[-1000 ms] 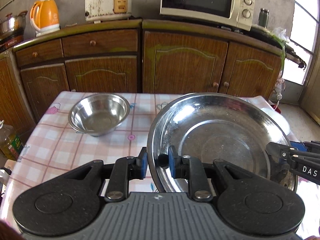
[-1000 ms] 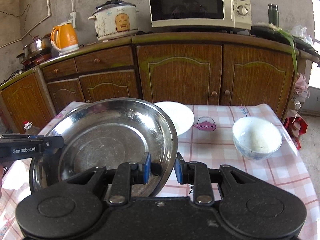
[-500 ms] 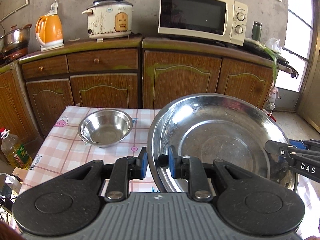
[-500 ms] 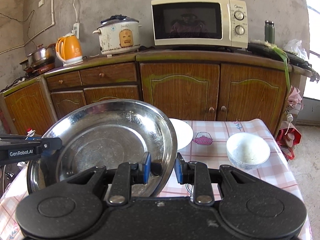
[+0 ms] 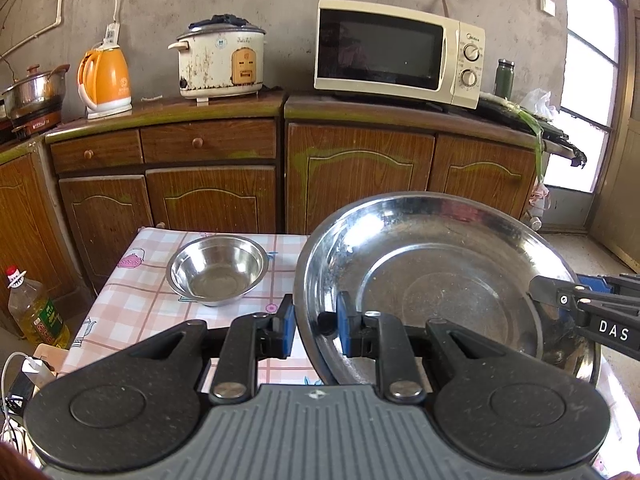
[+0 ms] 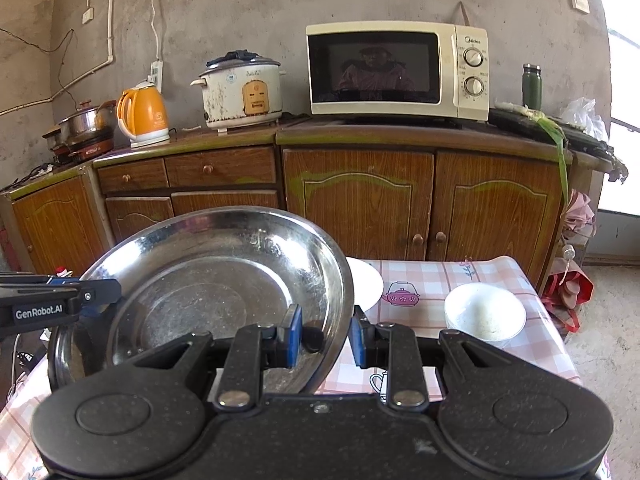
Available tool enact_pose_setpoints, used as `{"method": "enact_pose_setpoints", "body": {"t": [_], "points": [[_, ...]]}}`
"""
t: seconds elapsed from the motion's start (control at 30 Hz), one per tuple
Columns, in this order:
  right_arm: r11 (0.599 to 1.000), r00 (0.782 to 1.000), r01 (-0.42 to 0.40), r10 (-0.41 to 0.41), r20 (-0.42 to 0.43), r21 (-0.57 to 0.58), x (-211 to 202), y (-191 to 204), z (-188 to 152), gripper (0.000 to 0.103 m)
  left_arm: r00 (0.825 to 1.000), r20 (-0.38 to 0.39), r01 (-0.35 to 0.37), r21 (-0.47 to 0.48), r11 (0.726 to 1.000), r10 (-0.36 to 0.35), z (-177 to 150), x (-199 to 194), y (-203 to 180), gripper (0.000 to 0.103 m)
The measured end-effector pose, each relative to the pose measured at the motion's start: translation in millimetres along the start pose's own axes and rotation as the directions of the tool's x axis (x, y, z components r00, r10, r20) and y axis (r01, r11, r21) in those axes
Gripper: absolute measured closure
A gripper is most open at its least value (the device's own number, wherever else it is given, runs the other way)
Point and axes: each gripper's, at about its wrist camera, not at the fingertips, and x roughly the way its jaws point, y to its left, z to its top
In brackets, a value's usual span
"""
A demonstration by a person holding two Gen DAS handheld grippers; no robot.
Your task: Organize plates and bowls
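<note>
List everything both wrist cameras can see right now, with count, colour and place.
Large steel basin: 1, silver, held above the table between both grippers.
Small steel bowl: 1, silver, on the table, left of the basin.
White bowl: 1, white, on the table's right side.
White plate: 1, white, partly hidden behind the basin.
Table: 1, pink checked cloth.
Microwave: 1, cream, on the counter.
Rice cooker: 1, white, on the counter.
Kettle: 1, orange, on the counter.
Pot: 1, steel, counter's far left.
Flask: 1, dark green, right of the microwave.
Oil bottle: 1, yellow, on the floor.
Left gripper: black, blue pads, clamped on the basin rim.
Right gripper: same, clamped on the opposite rim.
</note>
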Motion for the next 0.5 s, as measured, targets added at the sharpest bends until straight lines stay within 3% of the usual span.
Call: {"method": "enact_pose_setpoints", "body": {"t": [0.5], "points": [[1.000, 0.999, 0.019, -0.019, 0.031, 0.002, -26, 2, 0, 0.071, 0.999, 0.039, 0.019, 0.013, 1.000, -0.019, -2, -21, -5, 0.082]]}}
